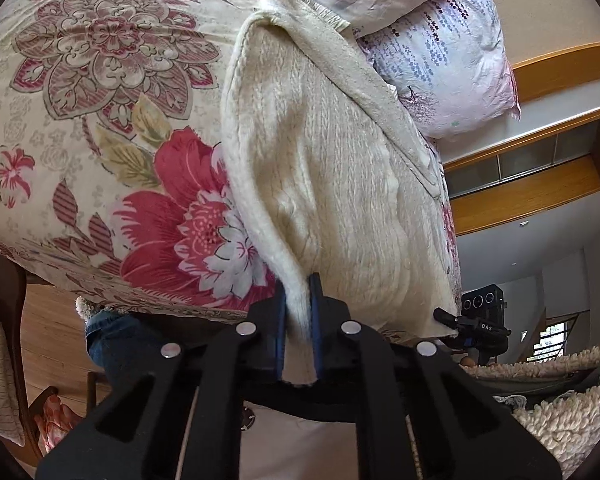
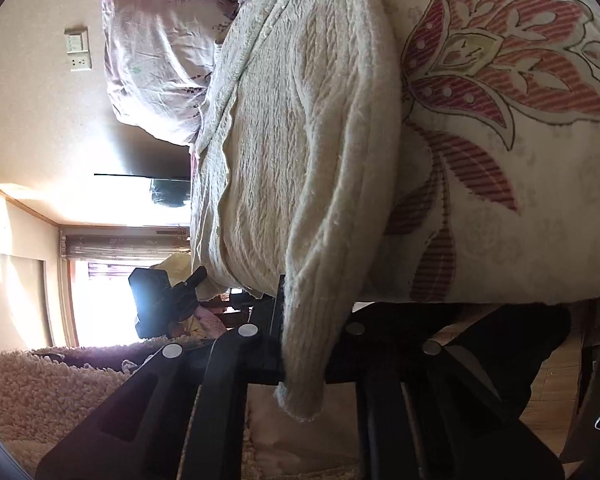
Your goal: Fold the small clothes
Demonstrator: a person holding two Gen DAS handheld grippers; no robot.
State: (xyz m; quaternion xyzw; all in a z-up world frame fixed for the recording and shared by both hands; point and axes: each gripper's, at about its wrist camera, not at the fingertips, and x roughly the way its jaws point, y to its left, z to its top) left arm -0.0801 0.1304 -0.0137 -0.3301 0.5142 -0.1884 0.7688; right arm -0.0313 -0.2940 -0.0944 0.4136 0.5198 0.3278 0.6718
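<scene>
A cream knitted garment (image 1: 332, 184) is seen spread lengthwise over a floral bedspread (image 1: 100, 120), running from the bottom centre of the left wrist view up to its top centre. To the upper right of that view, two pale lilac-printed pillows (image 1: 444, 52) are pressed against the garment's far end, and wooden shelving (image 1: 540, 184) is set against the wall at the right. At the lower right, fluffy cream fabric (image 1: 560, 412) is seen, perhaps a sleeve, though the edge of the lens leaves this unclear. A denim-clad leg (image 1: 112, 340) is visible at the lower left, under the bed's edge.

The left gripper (image 1: 300, 312) is tilted downward toward the near hem, and its blue pads (image 1: 315, 300) are pressed together on a thick fold of the knit. The other tool (image 1: 472, 324) is seen at the garment's lower right corner.

In the right wrist view the garment (image 2: 300, 140) fills the centre, with the bedspread (image 2: 520, 160) to the right and a pillow (image 2: 156, 64) at the upper left. A bright window (image 2: 100, 304) washes out the lower left. The right gripper (image 2: 300, 320) is clamped on a drooping roll of knit, which hides its right finger.
</scene>
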